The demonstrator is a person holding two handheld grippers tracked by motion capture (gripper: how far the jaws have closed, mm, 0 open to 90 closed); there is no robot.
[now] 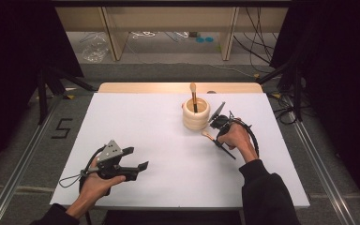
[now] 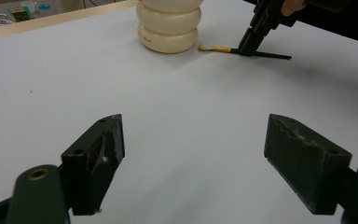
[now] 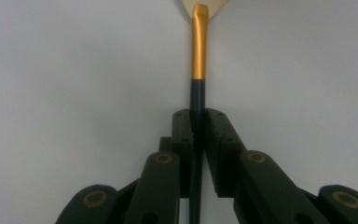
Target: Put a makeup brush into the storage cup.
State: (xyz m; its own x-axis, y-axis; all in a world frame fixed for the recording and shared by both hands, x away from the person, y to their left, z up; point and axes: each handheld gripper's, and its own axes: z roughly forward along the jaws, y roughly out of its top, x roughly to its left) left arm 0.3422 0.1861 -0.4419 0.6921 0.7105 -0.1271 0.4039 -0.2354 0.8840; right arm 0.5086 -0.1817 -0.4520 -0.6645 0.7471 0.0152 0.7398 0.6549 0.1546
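Observation:
A cream ribbed holder [image 1: 196,115] stands at the table's far middle with one brush [image 1: 193,96] upright in it. Just right of it a second brush [image 1: 207,135], with pale bristles, a gold ferrule and a black handle, lies on the white table [image 1: 168,164]. My right gripper [image 1: 217,139] points down onto it. In the right gripper view both pads of the right gripper [image 3: 198,121] press on the brush's [image 3: 198,51] black handle. My left gripper [image 1: 137,158] is held at the front left, open. Its jaws [image 2: 193,154] stand wide with nothing between them, facing the holder [image 2: 168,28], the brush [image 2: 219,48] and the right gripper [image 2: 248,46].
Bare white tabletop lies between the two hands. Beyond the table's wooden far edge [image 1: 178,87] are a floor with cables [image 1: 258,51] and wooden furniture legs. Black stands flank the table on both sides.

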